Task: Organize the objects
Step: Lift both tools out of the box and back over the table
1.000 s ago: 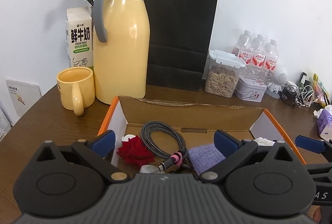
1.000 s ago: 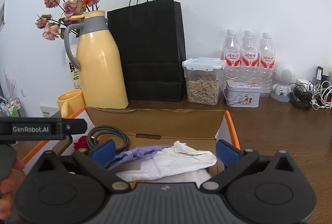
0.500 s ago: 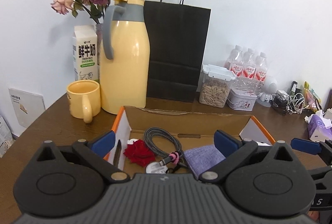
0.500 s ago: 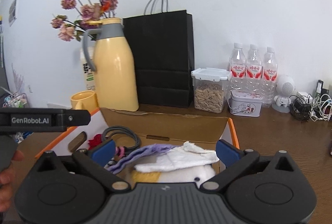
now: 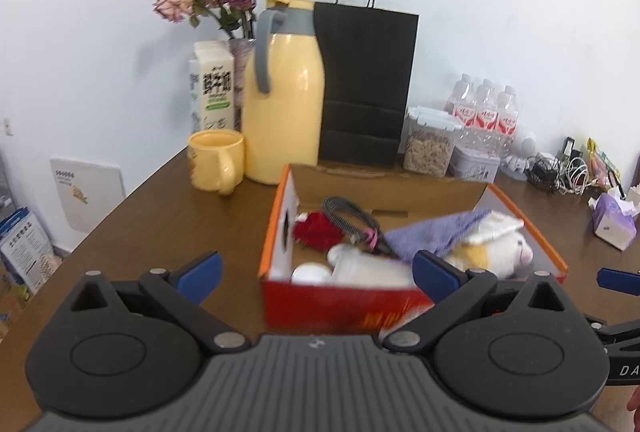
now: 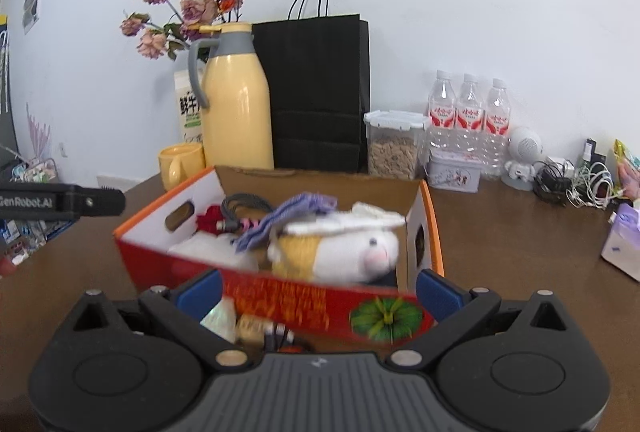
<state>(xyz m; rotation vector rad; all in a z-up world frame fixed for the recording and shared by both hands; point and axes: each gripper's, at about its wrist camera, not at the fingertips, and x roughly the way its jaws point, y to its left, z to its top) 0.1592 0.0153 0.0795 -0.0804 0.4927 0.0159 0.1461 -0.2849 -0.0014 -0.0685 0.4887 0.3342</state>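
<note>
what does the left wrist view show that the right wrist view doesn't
Only the left wrist view shows the white round lid in the box's near corner and the blue booklet beside the table.

Only the right wrist view shows small items in front of the box and its green printed emblem.

Both show the orange cardboard box, white plush toy, yellow thermos and black paper bag.

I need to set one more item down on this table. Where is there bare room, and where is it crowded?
Bare wood lies left of the orange box, in front of the yellow mug, out to the table's left edge. A second patch lies right of the box, before the tissue pack. The back wall row, from milk carton to tangled cables, is packed, and the box is full.
</note>
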